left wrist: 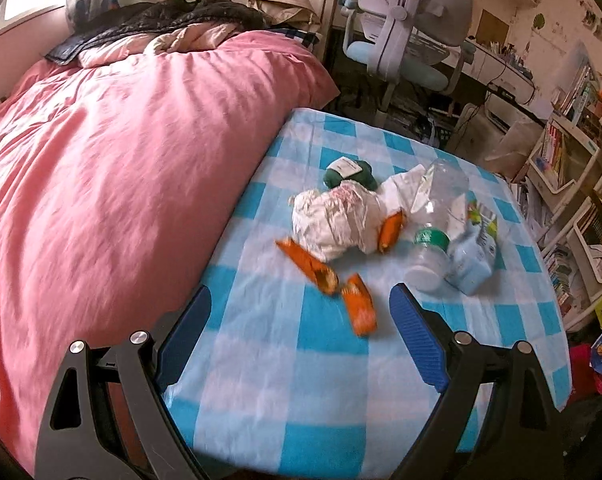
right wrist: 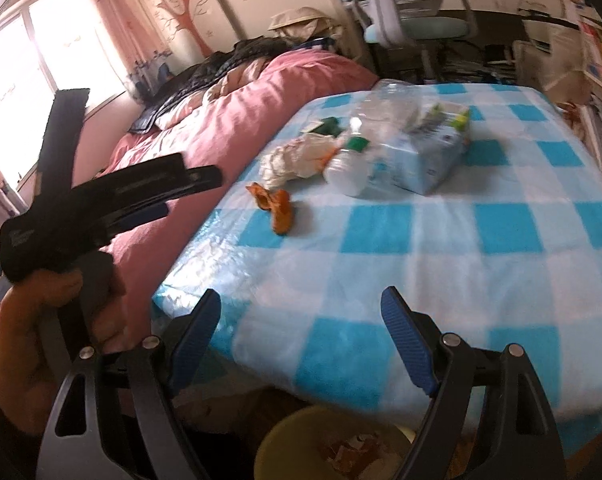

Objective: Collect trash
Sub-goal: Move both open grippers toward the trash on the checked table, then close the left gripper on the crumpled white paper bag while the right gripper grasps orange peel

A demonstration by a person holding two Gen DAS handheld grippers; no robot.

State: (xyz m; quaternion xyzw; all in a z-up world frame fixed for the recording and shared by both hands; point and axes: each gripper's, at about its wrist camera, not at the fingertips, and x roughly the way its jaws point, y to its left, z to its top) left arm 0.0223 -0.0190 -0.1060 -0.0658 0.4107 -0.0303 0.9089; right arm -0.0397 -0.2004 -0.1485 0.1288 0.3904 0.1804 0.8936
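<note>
Table [left wrist: 321,400] under blue-checked cloth bore crumpled paper [left wrist: 337,220], orange peels [left wrist: 313,266], clear bottle [left wrist: 433,240], blue carton [left wrist: 475,258], green wrapper [left wrist: 349,174].

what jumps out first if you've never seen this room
The pink duvet fills the left, hard against a table in a blue-and-white checked cloth. On the cloth lies a heap of trash: a crumpled white bag, orange peels, a clear bottle and a light blue pack. Below the table's near edge stands a yellow bin.
</note>
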